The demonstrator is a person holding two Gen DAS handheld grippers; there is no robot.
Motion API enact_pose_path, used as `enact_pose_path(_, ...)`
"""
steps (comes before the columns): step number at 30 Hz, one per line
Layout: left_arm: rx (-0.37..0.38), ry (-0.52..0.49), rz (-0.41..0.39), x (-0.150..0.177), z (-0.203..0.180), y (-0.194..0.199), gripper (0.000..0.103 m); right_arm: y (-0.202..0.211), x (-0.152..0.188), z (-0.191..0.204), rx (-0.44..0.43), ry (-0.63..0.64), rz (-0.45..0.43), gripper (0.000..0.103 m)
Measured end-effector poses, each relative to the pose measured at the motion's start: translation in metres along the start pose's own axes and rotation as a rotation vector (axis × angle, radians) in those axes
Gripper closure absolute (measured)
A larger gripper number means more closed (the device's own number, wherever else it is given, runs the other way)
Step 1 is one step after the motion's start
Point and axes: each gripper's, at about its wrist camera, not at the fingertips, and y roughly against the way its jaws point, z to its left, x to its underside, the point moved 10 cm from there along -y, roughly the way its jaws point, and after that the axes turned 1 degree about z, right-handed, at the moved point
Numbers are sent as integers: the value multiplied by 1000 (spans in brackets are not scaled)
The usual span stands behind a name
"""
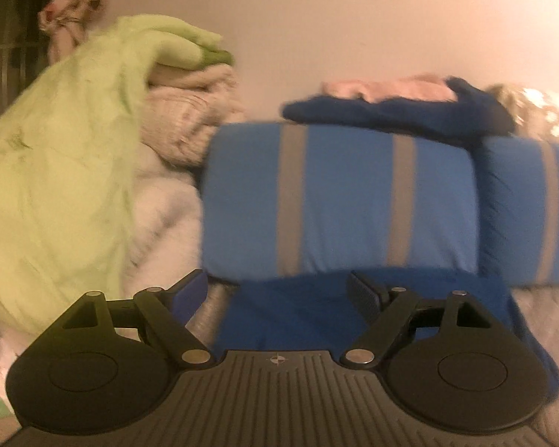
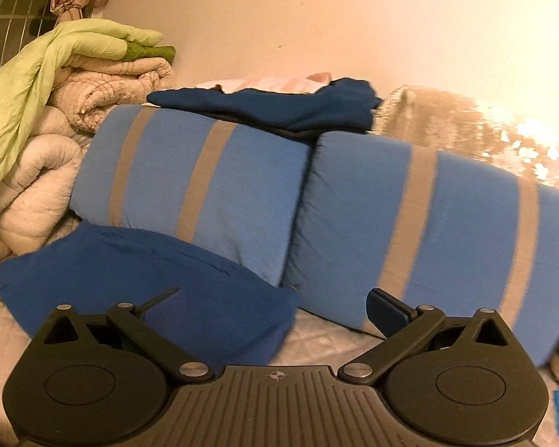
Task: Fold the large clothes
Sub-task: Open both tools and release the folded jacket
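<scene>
Left tool (image 1: 277, 294): jaws stand wide apart, nothing between them; the pads clear the cloth below. Right tool (image 2: 274, 307): jaws spread as wide as they appear to go, likewise empty.

Task item: a royal-blue garment (image 2: 145, 279) lies on the bed (image 2: 328, 342), just ahead of both tools, its far edge resting against the foot of the left striped pillow (image 2: 190, 186). In the right wrist view it reads as a compact, roughly rectangular bundle with tidy edges. Judgement: this piece is folded and set down, both tools free of it.

Behind it, two light-blue pillows with grey stripes stand side by side; the right striped pillow (image 2: 447, 231) touches the left one. On top of them lies a dark navy garment (image 2: 279, 108), loosely laid rather than squared, with a pale pink cloth (image 2: 264, 83) behind it. Judgement: these may be work outstanding, though that cannot be confirmed.

To the left, a stack of cream quilts (image 2: 93, 89) carries a lime-green cover (image 2: 37, 70), part folded on top, part hanging down.

Limits of view: the left wrist view is blurred. The near edge of the royal-blue garment is hidden behind the tool bodies. The green cover is cut off at the frame edge. A beige throw (image 2: 466, 123) at far right is washed out by glare.
</scene>
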Motion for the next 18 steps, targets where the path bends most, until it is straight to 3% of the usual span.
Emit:
enact_pose_path(6,164,-37,86,56,-28,-9,21,44,30,-42,31,0,51,0)
enact_pose_path(10,232,7,154,93,-34,-17,21,66,59,-72,66,-28,79,0)
enact_pose_path(18,254,13,211,135,-47,-20,21,97,114,-129,113,-129,148,0)
